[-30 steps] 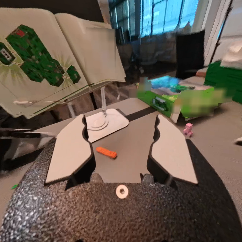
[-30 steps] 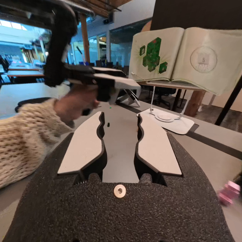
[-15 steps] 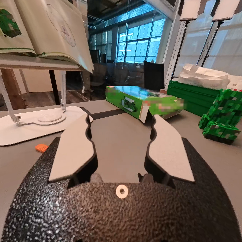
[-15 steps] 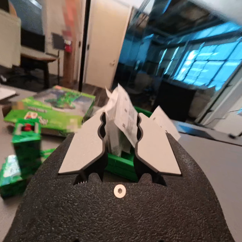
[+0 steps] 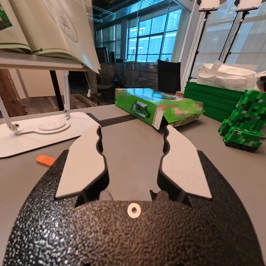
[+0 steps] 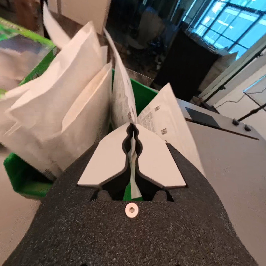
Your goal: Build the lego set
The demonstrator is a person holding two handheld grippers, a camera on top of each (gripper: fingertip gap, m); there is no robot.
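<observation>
My left gripper (image 5: 133, 131) is open and empty above the grey table (image 5: 129, 151). A built green Lego model (image 5: 244, 122) stands at the right of the left wrist view. The green set box (image 5: 151, 109) lies beyond the fingers. The open instruction book (image 5: 43, 28) rests on a white stand (image 5: 36, 131) at the upper left. My right gripper (image 6: 133, 126) is shut on the edge of a white paper bag (image 6: 122, 92) that stands in a green bin (image 6: 21, 177) with other white bags (image 6: 57, 100).
An orange brick separator (image 5: 45, 160) lies on the table at the left, next to the stand's base. Green bins (image 5: 213, 100) holding white bags (image 5: 224, 77) stand at the back right. Light stands (image 5: 201, 43) rise behind them. A white box (image 6: 215, 119) sits right of the bin. Tip to tip, the grippers are about 60 centimetres apart. The built green Lego model (image 5: 244, 122) is about equally far from each gripper, around 30 centimetres.
The left gripper swung right from the book to face the box and the model. The right gripper swung right to the bin and closed on a paper bag.
</observation>
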